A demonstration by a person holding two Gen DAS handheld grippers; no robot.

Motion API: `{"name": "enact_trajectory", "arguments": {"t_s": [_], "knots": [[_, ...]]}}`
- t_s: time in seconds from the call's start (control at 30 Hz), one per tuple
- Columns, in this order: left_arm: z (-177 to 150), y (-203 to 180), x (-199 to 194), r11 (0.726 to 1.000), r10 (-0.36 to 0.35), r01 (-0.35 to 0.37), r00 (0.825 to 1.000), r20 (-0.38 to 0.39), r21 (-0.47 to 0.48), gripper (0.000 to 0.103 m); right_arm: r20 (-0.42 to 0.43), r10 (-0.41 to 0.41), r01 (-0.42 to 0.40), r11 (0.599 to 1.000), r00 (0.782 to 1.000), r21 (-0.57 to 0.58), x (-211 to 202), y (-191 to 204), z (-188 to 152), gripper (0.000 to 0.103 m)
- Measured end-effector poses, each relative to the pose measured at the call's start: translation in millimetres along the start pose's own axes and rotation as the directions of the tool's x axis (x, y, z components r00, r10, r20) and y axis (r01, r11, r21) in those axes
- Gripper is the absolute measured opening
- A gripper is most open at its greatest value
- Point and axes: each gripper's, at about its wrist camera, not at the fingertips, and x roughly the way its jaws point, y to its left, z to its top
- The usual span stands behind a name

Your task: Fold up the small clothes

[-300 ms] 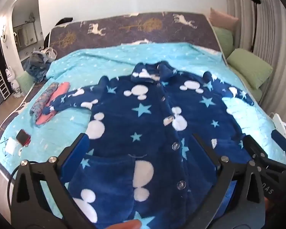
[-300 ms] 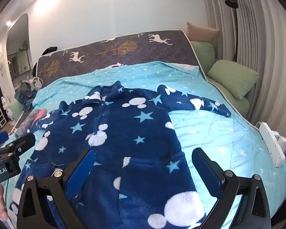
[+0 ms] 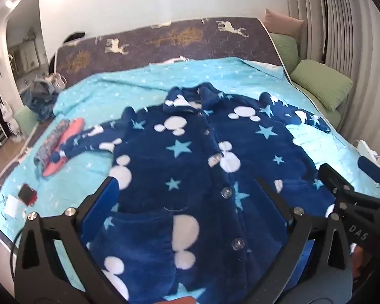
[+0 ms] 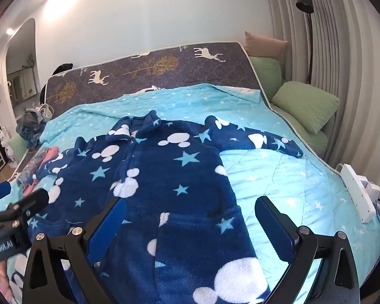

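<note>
A dark blue fleece jacket (image 3: 190, 167) with white mouse heads, light blue stars and a row of buttons lies flat, front up, on the turquoise bedspread (image 3: 119, 93), sleeves spread to both sides. It also shows in the right wrist view (image 4: 169, 177). My left gripper (image 3: 187, 197) is open above the jacket's lower front, holding nothing. My right gripper (image 4: 190, 220) is open above the jacket's lower right side and pocket, holding nothing. Each gripper shows at the edge of the other's view.
A folded pink and patterned cloth (image 3: 58, 147) lies at the bed's left, under the left sleeve's end. A red and a white small object (image 3: 20, 197) lie near the left edge. Green pillows (image 4: 304, 103) and a white power strip (image 4: 357, 195) are at the right.
Both views have shifted slightly; the grippers stay open over the jacket's lower part. The jacket has not moved.
</note>
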Motion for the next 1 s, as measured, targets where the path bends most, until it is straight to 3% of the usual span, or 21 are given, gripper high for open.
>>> {"name": "enact_trajectory", "arguments": {"t_s": [0.17, 0.33, 0.43, 0.67, 1.0], "knots": [[4.1, 6.2, -0.4, 0.999, -0.01, 0.012, 0.999, 0.047, -0.046, 0.103, 0.004, -0.007, 0.007, 1.0, 1.0, -0.008, 3.1, 1.5, -4.7, 0.103], [6.5, 5.3, 0.8, 0.999, 0.013, -0.015, 0.999, 0.035, 0.053, 0.103, 0.012, -0.012, 0.012, 1.0, 1.0, -0.001, 0.8, 2.6, -3.8, 0.103], [5.3, 7.8, 4.5, 0.999, -0.036, 0.037, 0.999, -0.002, 0.025, 0.103, 0.016, -0.01, 0.009, 1.0, 1.0, 0.003, 1.4, 2.5, -4.1, 0.103], [4.1, 16.1, 11.8, 1.0, 0.011, -0.011, 1.0, -0.023, -0.007, 0.103, 0.014, -0.016, 0.016, 1.0, 1.0, -0.007, 0.2, 4.3, -0.1, 0.103], [0.6, 15.8, 3.8, 1.0, 0.005, -0.006, 0.999, 0.045, 0.006, 0.103, 0.01, -0.015, 0.015, 1.0, 1.0, -0.017, 0.6, 8.2, 1.3, 0.103]]}}
